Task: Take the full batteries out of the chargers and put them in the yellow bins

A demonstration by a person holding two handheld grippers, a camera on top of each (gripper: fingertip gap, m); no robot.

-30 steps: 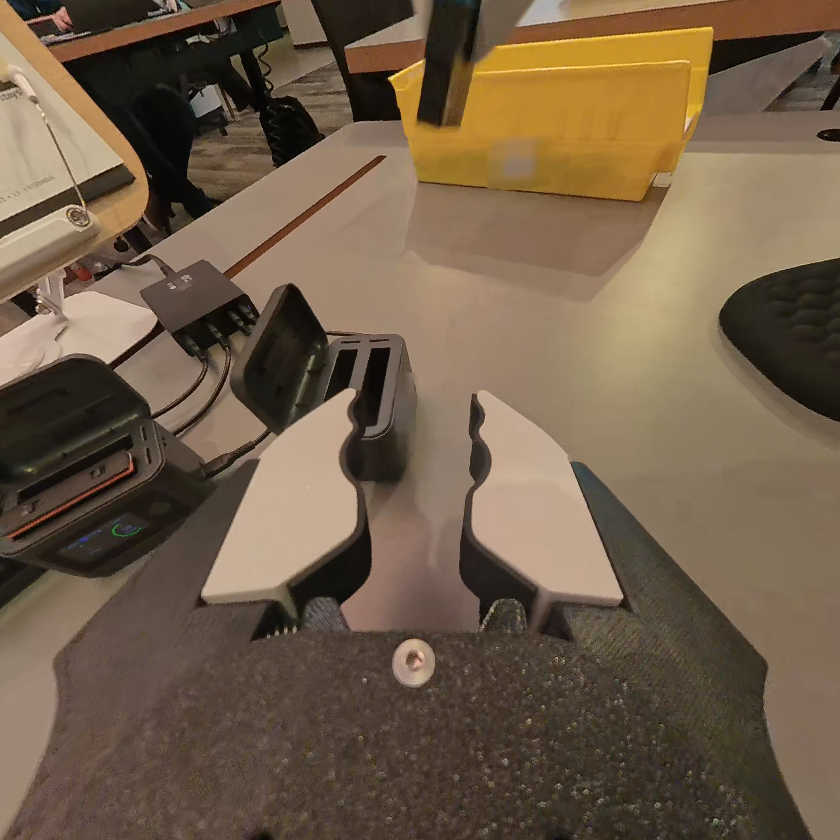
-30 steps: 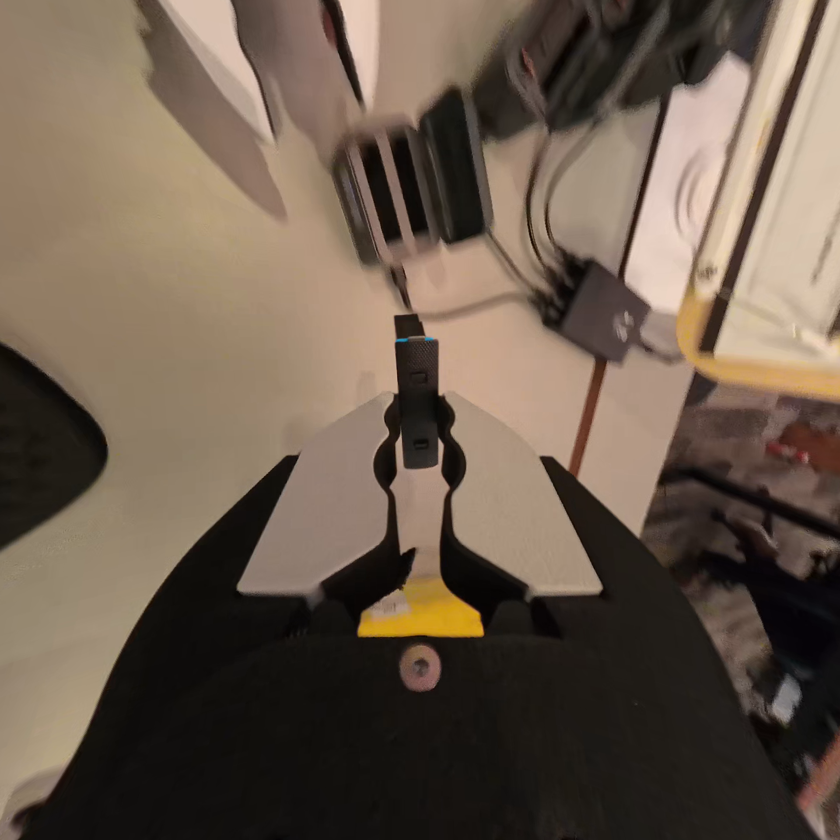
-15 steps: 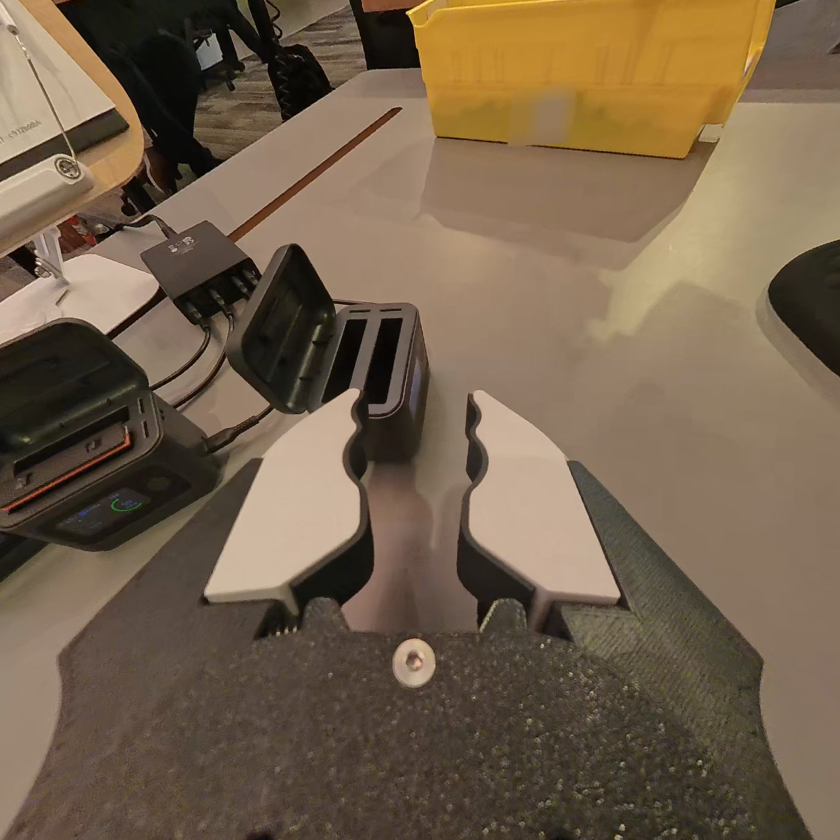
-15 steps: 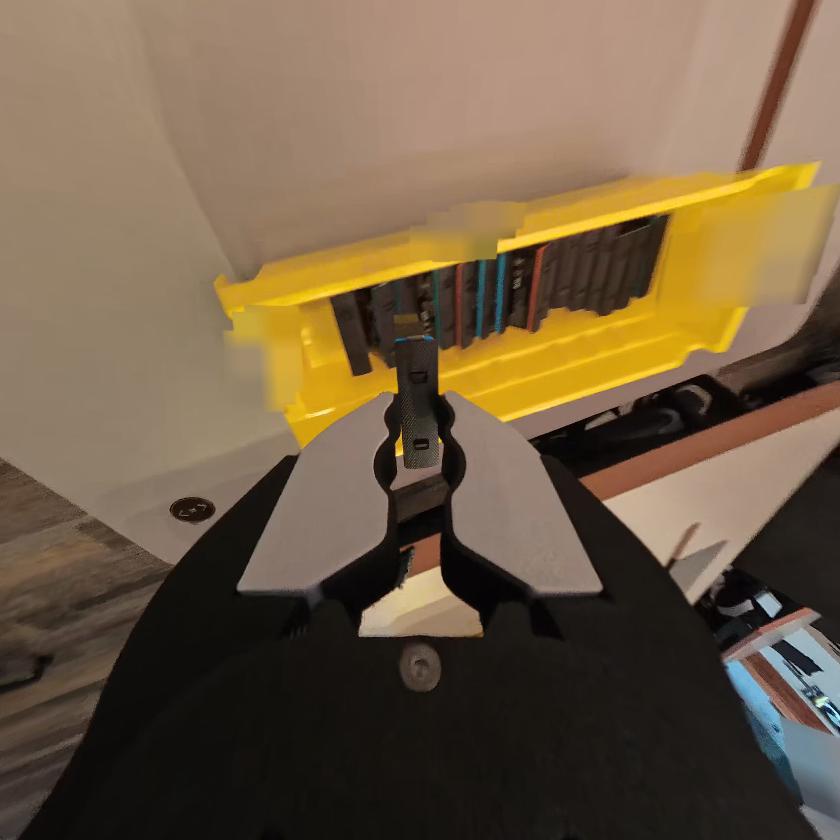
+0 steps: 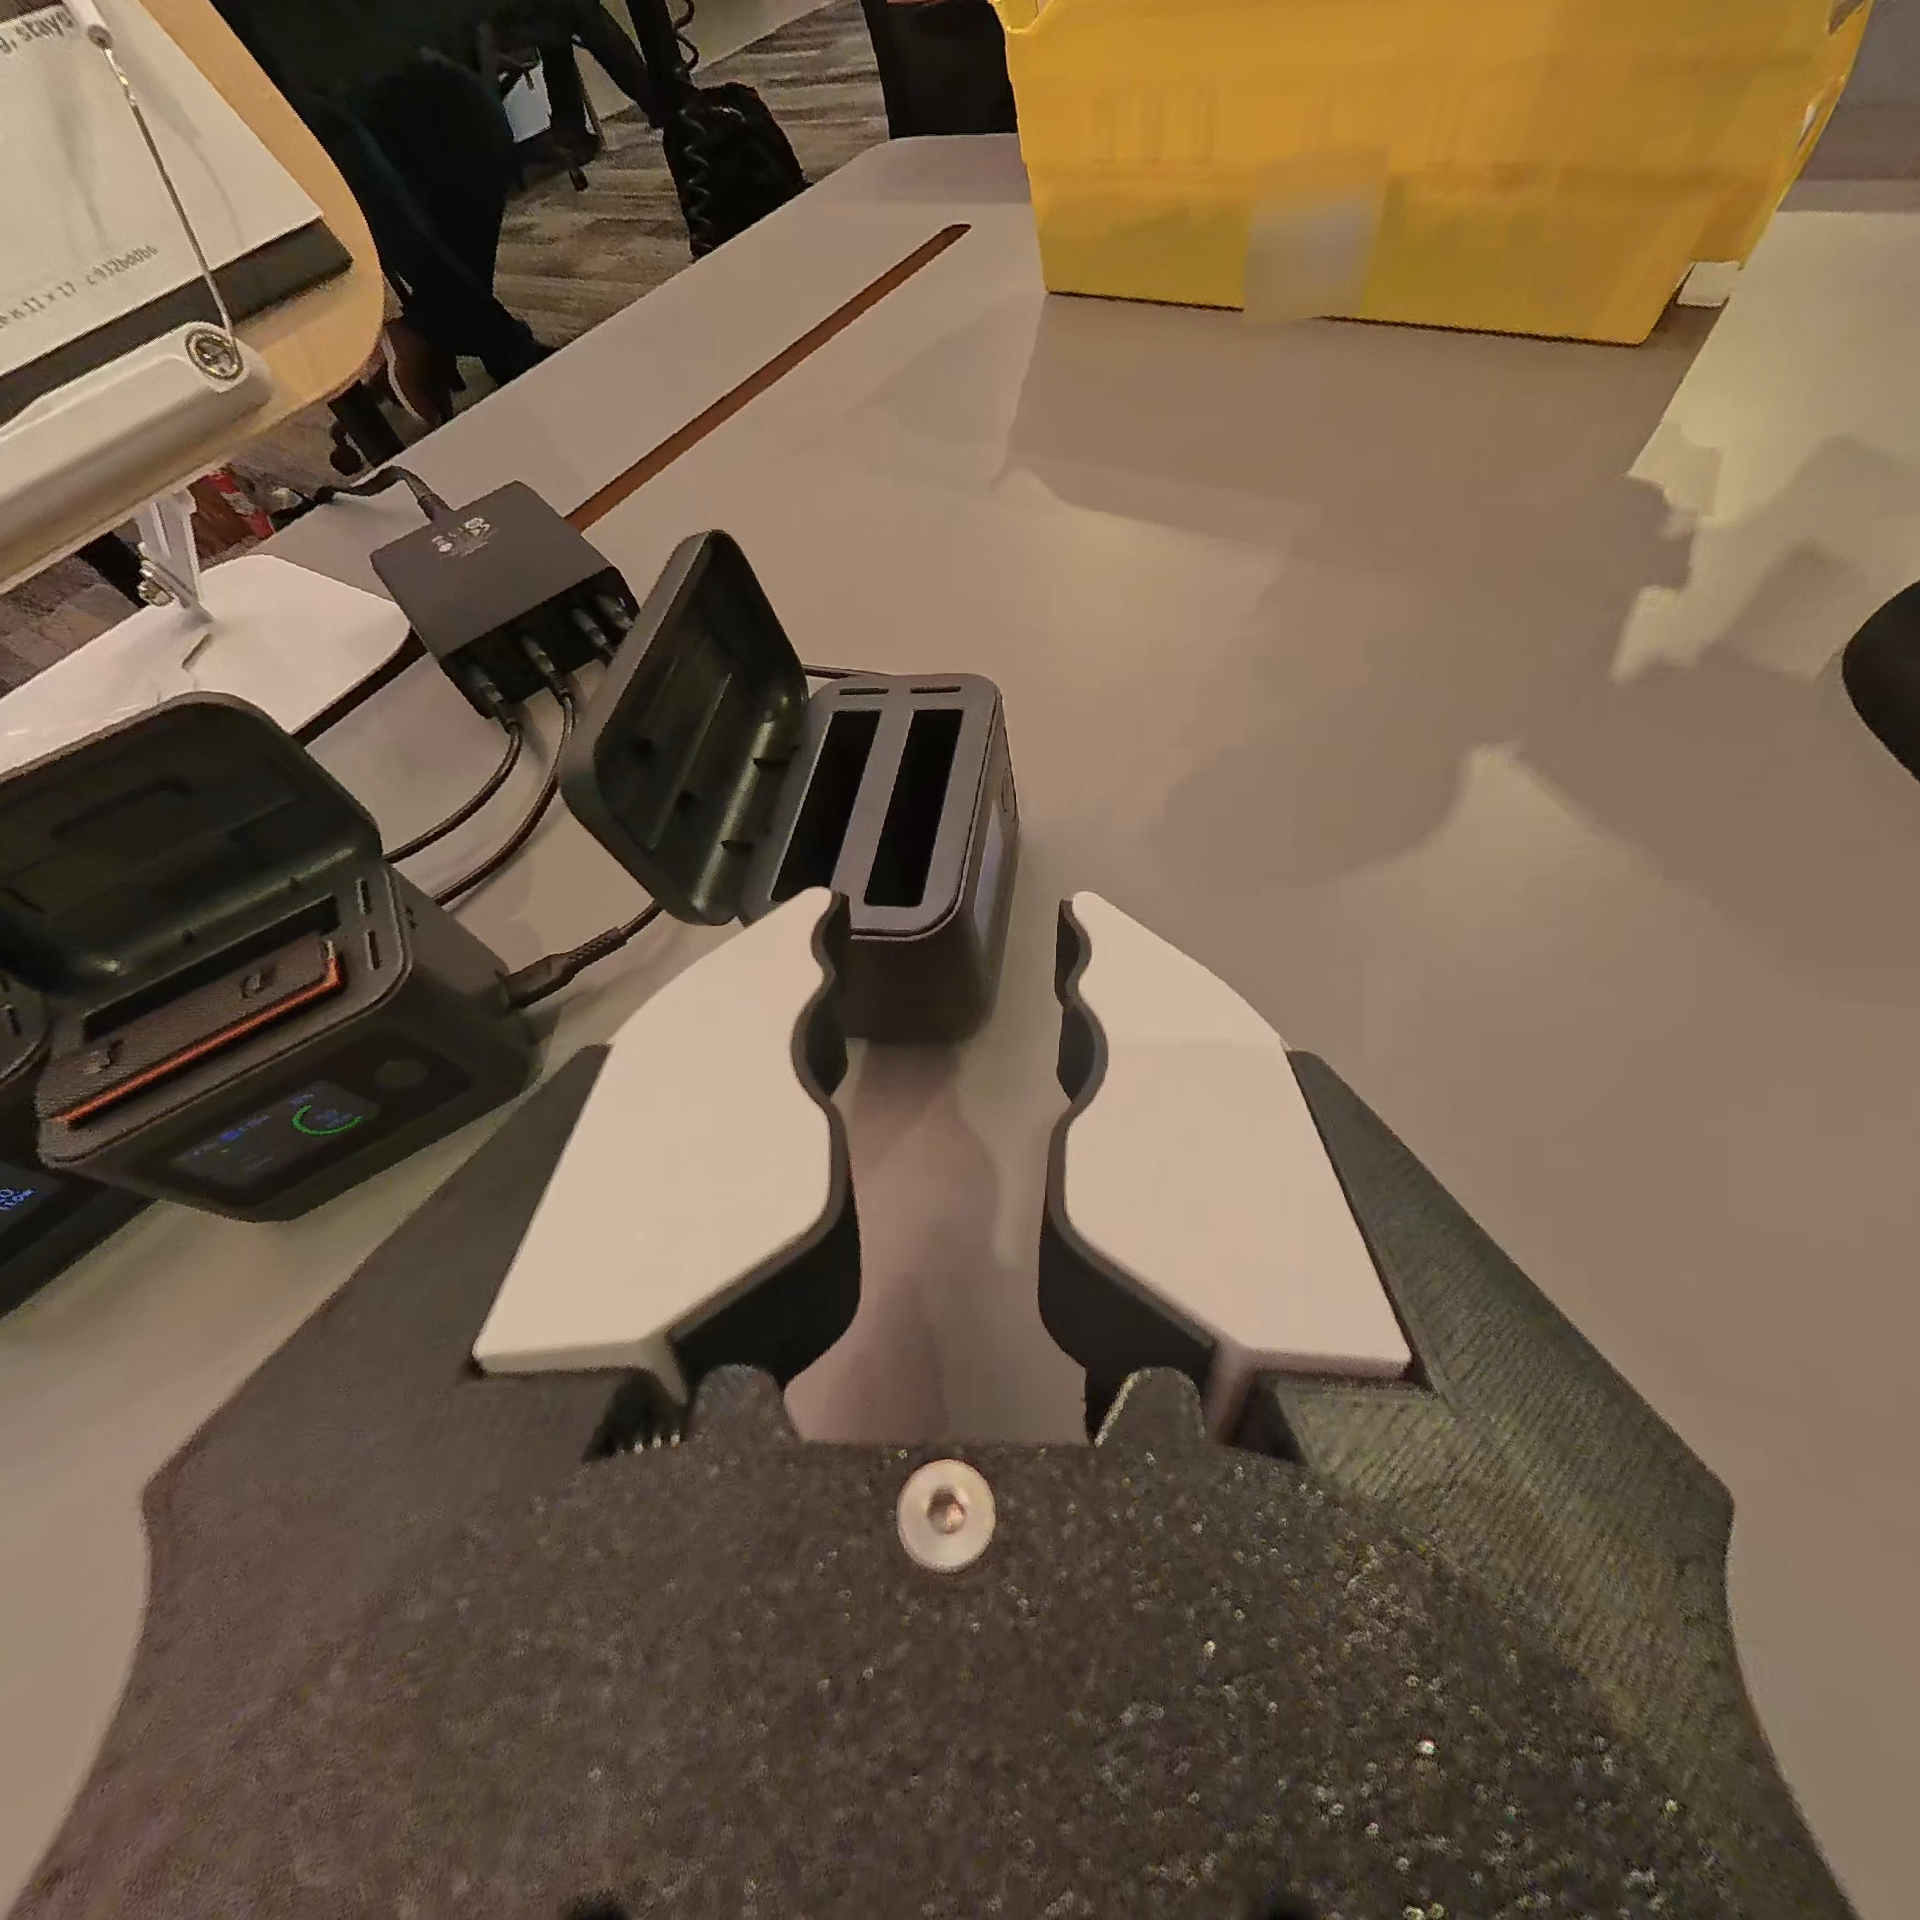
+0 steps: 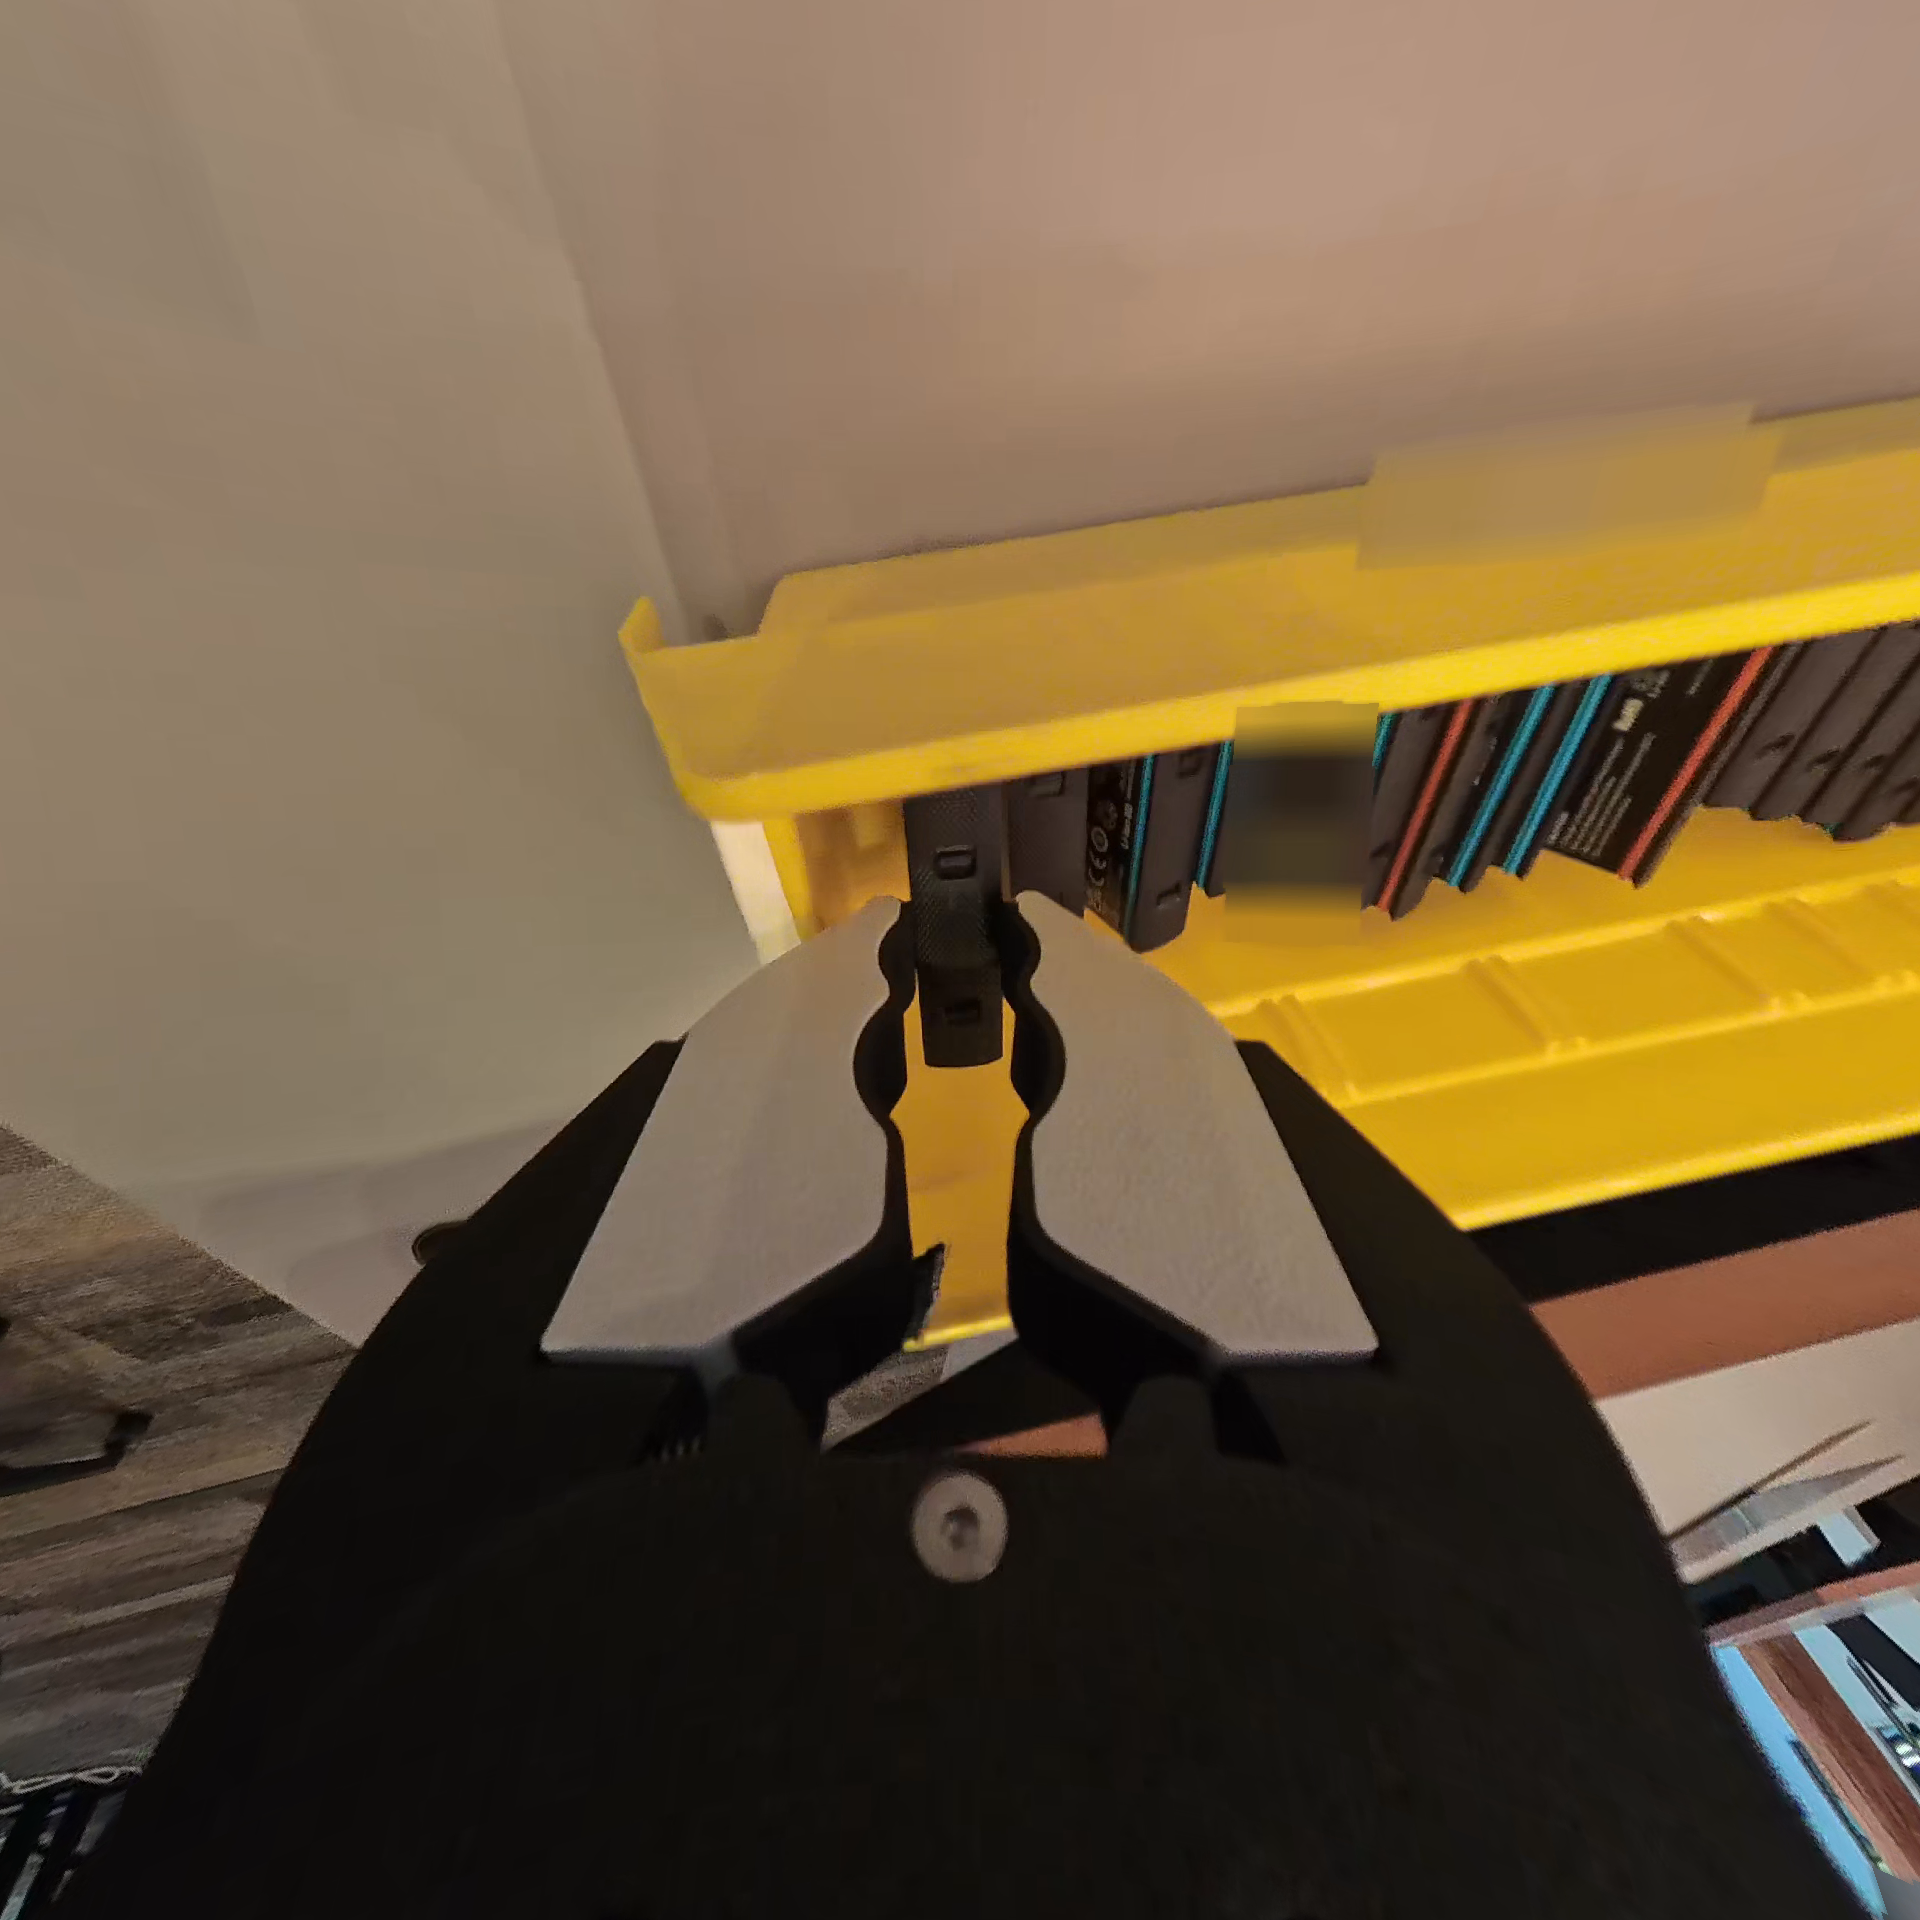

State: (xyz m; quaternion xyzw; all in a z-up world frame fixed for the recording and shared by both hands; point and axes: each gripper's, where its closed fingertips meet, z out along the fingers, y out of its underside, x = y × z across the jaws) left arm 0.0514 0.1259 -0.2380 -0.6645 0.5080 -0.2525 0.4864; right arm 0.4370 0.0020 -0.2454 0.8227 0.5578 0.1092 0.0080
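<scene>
In the right wrist view my right gripper (image 6: 958,914) is shut on a black battery (image 6: 951,862). It holds the battery upright inside the left end of the yellow bin (image 6: 1039,665), beside a row of several batteries (image 6: 1475,800) with blue and orange edges. In the left wrist view my left gripper (image 5: 945,914) is open and empty. Its fingertips sit just in front of a small black charger (image 5: 925,831) whose lid is open and whose two slots are empty. A larger charger (image 5: 260,1039) at the left has its lid open and holds an orange-edged battery. The yellow bin (image 5: 1403,156) stands at the far end of the table.
A black power hub (image 5: 499,566) with cables feeds the chargers. A black textured pad (image 5: 1891,686) lies at the table's right edge. A white stand base (image 5: 260,644) and a tilted board (image 5: 135,208) are at the left. Floor and chairs lie beyond the table. Left tips to right tips: about 40 cm.
My right gripper carried the battery from above the chargers to the yellow bin and lowered it into the bin's left end. My left gripper stayed open and shifted slightly towards the small charger.
</scene>
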